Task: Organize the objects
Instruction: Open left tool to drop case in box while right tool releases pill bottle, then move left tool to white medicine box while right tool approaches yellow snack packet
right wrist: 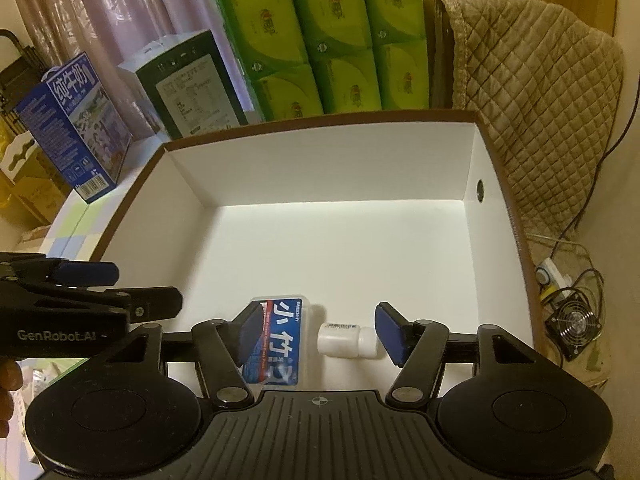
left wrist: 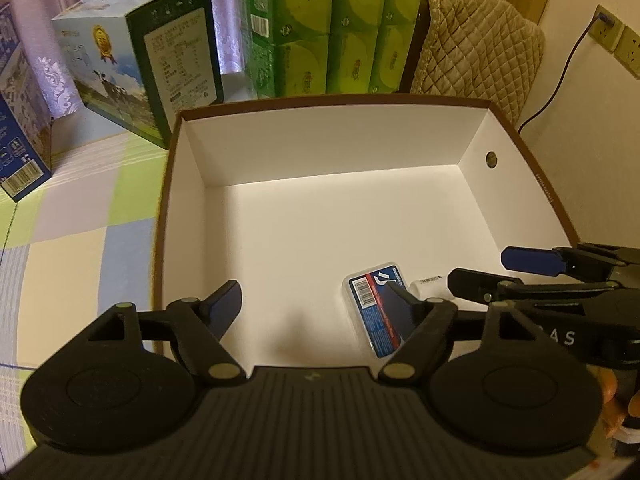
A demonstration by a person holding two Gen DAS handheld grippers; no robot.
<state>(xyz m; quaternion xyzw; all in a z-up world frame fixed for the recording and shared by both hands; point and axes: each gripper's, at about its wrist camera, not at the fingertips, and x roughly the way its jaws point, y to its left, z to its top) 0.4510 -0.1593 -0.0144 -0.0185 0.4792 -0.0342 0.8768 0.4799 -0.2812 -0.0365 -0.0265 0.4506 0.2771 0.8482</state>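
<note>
A large open box [left wrist: 332, 101] with white inside walls and a brown rim stands in front of both grippers. On its floor near the front wall lie a flat blue-labelled clear plastic case [left wrist: 374, 312] and a small white bottle [left wrist: 430, 286] on its side. My left gripper [left wrist: 314, 308] hangs open over the box floor, its right finger above the case. In the right wrist view, my right gripper [right wrist: 320, 332] is open above the case [right wrist: 284, 344] and the bottle [right wrist: 344, 340], touching neither. Each gripper shows in the other's view: the right gripper [left wrist: 488, 270] and the left gripper [right wrist: 132, 286].
The box [right wrist: 320, 118] sits on a checked tablecloth [left wrist: 80, 220]. Behind it stand two milk cartons [right wrist: 76, 128] [left wrist: 140, 60] and stacked green tissue packs [right wrist: 320, 40]. A quilted cover [right wrist: 540, 92] drapes at the back right. A small fan [right wrist: 576, 324] and cables lie lower right.
</note>
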